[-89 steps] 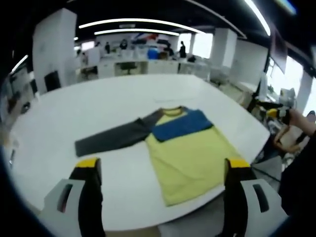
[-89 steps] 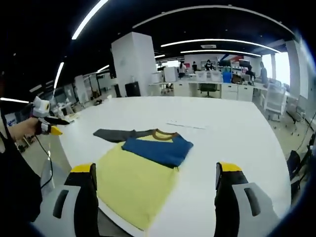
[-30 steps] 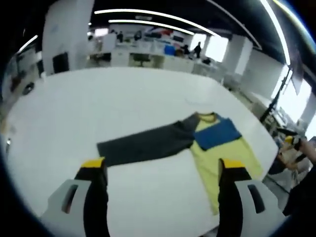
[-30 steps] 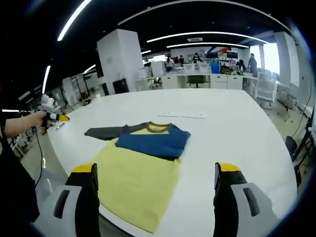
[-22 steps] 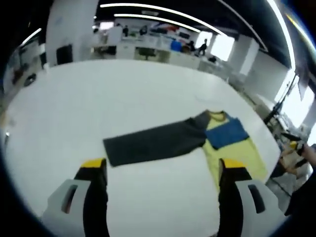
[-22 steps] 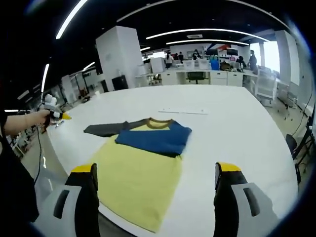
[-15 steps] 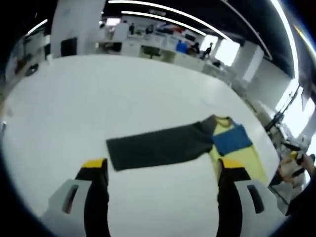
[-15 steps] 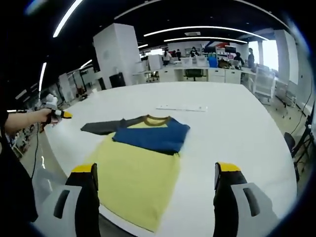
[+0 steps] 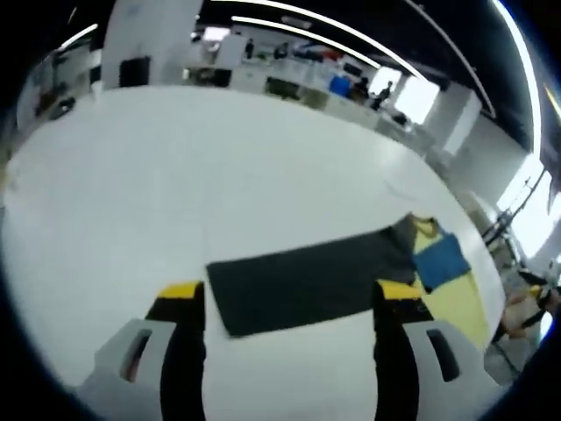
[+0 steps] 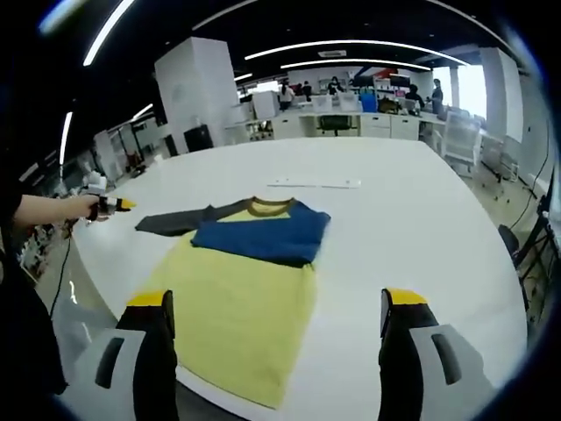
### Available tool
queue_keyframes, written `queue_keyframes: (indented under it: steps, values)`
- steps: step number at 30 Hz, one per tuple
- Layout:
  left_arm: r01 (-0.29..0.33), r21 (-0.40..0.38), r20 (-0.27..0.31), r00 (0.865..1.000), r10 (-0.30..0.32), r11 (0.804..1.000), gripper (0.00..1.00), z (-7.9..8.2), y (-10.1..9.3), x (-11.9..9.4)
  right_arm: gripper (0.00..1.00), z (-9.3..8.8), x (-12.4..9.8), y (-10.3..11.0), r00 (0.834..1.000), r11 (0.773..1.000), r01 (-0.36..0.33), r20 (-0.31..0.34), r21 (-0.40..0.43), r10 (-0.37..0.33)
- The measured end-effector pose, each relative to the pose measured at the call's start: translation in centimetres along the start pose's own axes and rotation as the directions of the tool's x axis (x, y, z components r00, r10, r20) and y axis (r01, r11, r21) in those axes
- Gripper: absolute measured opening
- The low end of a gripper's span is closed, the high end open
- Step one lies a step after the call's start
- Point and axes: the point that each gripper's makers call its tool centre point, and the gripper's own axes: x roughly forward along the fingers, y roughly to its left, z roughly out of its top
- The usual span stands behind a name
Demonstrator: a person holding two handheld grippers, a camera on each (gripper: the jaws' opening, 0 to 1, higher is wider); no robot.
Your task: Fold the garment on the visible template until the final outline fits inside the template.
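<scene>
While left gripper gapes, garment just ahead

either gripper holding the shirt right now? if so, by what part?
Nothing held. The left gripper is open, its jaws either side of the grey sleeve end. The right gripper is open near the yellow hem of the shirt.

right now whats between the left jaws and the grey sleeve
Nothing but bare white table. In the left gripper view the grey sleeve lies flat just ahead of the open left gripper, its near end between the yellow jaw tips, not gripped.
</scene>
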Motion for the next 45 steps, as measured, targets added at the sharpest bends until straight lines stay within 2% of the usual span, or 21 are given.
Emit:
queue_keyframes:
  steps: [6, 10, 15, 18, 25, 33, 40, 45]
  values:
    - [0.030, 0.004, 0.005, 1.000, -0.030, 1.000, 0.76, 0.6, 1.3, 1.4, 0.97, -0.9, -0.5, -0.8, 1.000, 0.999, 0.026, -0.009, 0.032, -0.026]
    - [0.026, 0.047, -0.030, 0.999, -0.024, 0.999, 0.67, 0.4, 3.5, 3.0, 0.97, -0.5, -0.5, -0.7, 0.999, 0.998, 0.036, 0.010, 0.058, -0.036]
    - [0.028, 0.013, -0.038, 0.999, -0.028, 1.000, 0.61, 0.0, 5.4, 4.3, 0.97, -0.6, -0.1, -0.6, 0.999, 0.998, 0.045, -0.002, 0.052, -0.045]
    - [0.019, 0.021, -0.052, 0.998, -0.018, 1.000, 0.55, -0.5, 6.5, 4.9, 0.97, -0.7, 0.1, -0.4, 0.999, 0.997, 0.045, -0.003, 0.059, -0.045]
    - [-0.014, -0.004, -0.051, 0.999, 0.014, 1.000, 0.49, -0.7, 8.7, 5.8, 0.96, -0.5, 1.2, -0.2, 0.999, 0.997, 0.046, -0.015, 0.057, -0.045]
    - [-0.050, 0.057, -0.061, 0.997, 0.053, 0.997, 0.35, -0.8, 9.7, 6.5, 0.96, 0.1, 1.7, 0.1, 0.999, 0.997, 0.047, -0.014, 0.054, -0.047]
    - [-0.042, 0.135, -0.107, 0.993, 0.056, 0.990, 0.32, -1.8, 9.4, 7.0, 0.96, 0.6, 2.1, 0.2, 0.998, 0.997, 0.055, -0.010, 0.058, -0.054]
    - [-0.050, 0.140, -0.088, 0.994, 0.063, 0.989, 0.28, -1.4, 9.4, 7.1, 0.95, 0.5, 2.3, 0.7, 0.999, 0.997, 0.049, -0.017, 0.055, -0.048]
